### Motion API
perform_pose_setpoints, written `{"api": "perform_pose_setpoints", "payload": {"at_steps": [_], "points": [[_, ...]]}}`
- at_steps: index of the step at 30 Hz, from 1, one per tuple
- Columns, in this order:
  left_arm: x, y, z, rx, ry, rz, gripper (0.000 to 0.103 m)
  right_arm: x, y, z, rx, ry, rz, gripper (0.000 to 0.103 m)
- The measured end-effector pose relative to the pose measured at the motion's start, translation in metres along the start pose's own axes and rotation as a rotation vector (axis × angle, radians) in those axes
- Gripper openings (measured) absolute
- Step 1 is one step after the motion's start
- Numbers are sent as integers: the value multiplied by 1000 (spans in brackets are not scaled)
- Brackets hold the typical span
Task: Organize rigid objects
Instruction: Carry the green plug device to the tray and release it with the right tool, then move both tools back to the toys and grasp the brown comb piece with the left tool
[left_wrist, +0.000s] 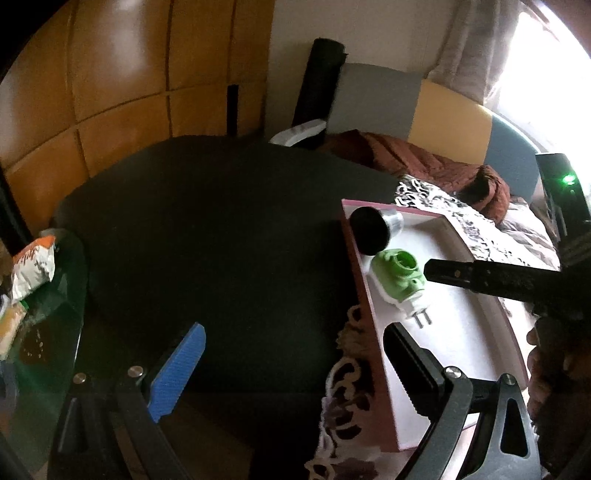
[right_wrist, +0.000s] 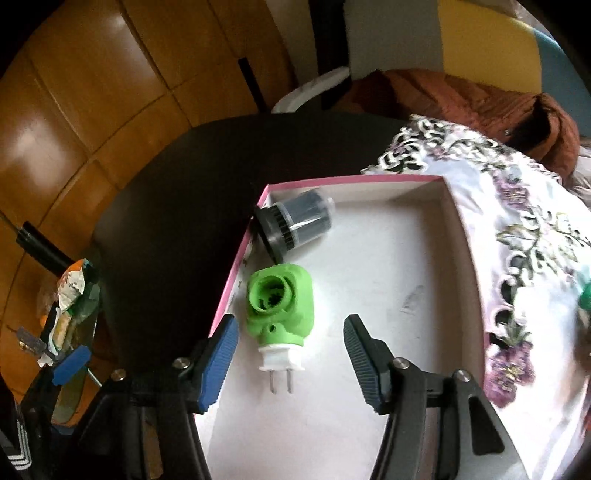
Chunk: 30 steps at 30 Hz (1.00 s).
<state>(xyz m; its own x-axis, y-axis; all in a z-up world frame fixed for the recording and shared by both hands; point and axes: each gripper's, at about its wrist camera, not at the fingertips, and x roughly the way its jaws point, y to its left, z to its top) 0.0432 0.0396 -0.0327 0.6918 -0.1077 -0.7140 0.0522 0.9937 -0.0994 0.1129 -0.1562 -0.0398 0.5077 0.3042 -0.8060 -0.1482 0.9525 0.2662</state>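
Open white floor on the box right side; green plug and black canister along its left wall

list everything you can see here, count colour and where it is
box: one, pink rim and white inside, on the patterned cloth
plug-in device: one, green with a white two-pin plug, lying in the box near its left wall
cylindrical container: one, clear with a dark cap, on its side in the box's far left corner
cloth: one, white with purple and black floral pattern, under the box
table: one, dark, left of the box
snack packet: one, white and orange, far left
left claw: open, empty, over the table and box edge
right claw: open, over the plug-in device
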Motion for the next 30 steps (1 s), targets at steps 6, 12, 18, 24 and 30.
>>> {"api": "perform_pose_setpoints", "payload": {"at_steps": [6,12,18,24,30], "points": [[-8,-15,0,40,-10,-15,98,-13,-8,-3,-11,-33,-20,60],[-14,-28,-2,82,-15,-24,98,-19,-10,-12,-10,-46,-47,60],[-16,-36,-3,102,-15,-29,98,-33,-13,-17,-28,-87,-98,60],[-15,-42,-6,119,-4,-36,98,-46,-13,-21,-75,-125,-149,60],[-14,-49,-8,138,4,-41,98,-56,-19,-27,-102,-141,-184,60]]}}
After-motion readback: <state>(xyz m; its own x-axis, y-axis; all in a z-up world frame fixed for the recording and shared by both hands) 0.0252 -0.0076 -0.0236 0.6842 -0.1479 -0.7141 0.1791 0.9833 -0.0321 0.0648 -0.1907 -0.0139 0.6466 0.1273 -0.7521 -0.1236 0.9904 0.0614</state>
